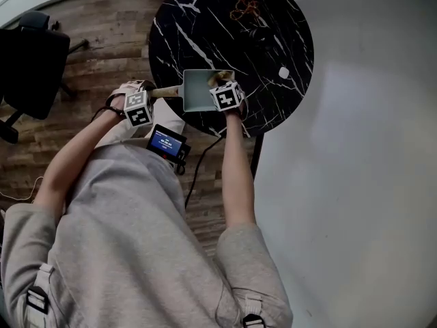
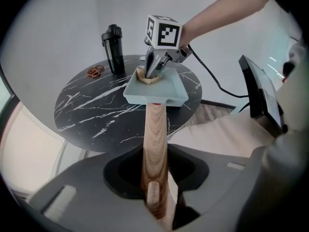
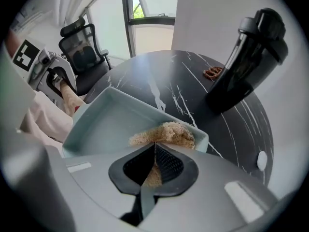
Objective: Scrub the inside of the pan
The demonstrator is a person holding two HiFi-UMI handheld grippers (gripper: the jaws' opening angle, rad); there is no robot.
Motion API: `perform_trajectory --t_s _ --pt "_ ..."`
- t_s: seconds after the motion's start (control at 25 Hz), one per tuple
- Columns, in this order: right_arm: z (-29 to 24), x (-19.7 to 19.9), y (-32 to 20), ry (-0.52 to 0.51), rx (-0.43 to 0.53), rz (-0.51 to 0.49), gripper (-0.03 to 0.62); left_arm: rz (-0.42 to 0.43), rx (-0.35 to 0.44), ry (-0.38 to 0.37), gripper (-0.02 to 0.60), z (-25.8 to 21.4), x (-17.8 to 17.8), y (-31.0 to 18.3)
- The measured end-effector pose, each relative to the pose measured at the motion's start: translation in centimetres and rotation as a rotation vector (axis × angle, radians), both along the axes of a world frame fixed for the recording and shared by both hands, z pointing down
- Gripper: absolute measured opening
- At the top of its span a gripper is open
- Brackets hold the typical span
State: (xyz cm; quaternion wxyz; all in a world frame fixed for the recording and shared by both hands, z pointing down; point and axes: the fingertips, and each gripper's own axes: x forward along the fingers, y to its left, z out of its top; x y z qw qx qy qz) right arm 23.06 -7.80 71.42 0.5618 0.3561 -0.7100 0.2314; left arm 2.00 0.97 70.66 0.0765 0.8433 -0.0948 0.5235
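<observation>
The left gripper (image 2: pixel 155 197) has its jaws closed on the wooden handle (image 2: pixel 155 134) of the pan (image 2: pixel 159 94). The handle runs straight out between them, and the square, pale blue-grey pan sits just ahead of the jaws on the black marble surface (image 3: pixel 169 76). This grip is probably there to keep the pan from sliding or turning while the other hand works in it.

The right gripper (image 3: pixel 155 166) points steeply down into the pan. Its jaws are almost together and pinch a tan fibrous scrubber (image 3: pixel 166 132). The pad spreads out just beyond the jaw tips and lies against the inside of the pan at the wall farthest from the handle. I judge that the scrubbing is under way and that this far edge is the part now being rubbed; most of the pan floor, on the handle side of these jaws, looks bare and smooth.

Beyond the right jaws and to their right, a black bottle (image 3: pixel 246 52) stands well apart from the pan.
</observation>
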Motion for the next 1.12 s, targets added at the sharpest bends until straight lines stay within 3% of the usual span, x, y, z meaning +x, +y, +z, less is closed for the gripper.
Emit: perform_trajectory --t_s 0.4,0.56,0.76,1.12 --pt "0.3 -6.9 2.9 -0.11 -0.015 -0.062 0.023 -0.002 -0.004 -0.033 0.118 0.3 -0.2 0.3" --pt "0.7 -8.8 2.9 -0.192 -0.006 -0.019 0.023 -0.01 0.007 -0.029 0.118 0.4 -0.2 0.2" --pt "0.5 -9.1 3.1 -0.224 -0.018 0.055 0.023 -0.01 0.001 -0.022 0.117 0.4 -0.1 0.2" --pt "0.9 -10.2 3.9 -0.435 -0.076 0.195 0.02 -0.009 -0.004 -0.033 0.117 0.4 -0.1 0.1"
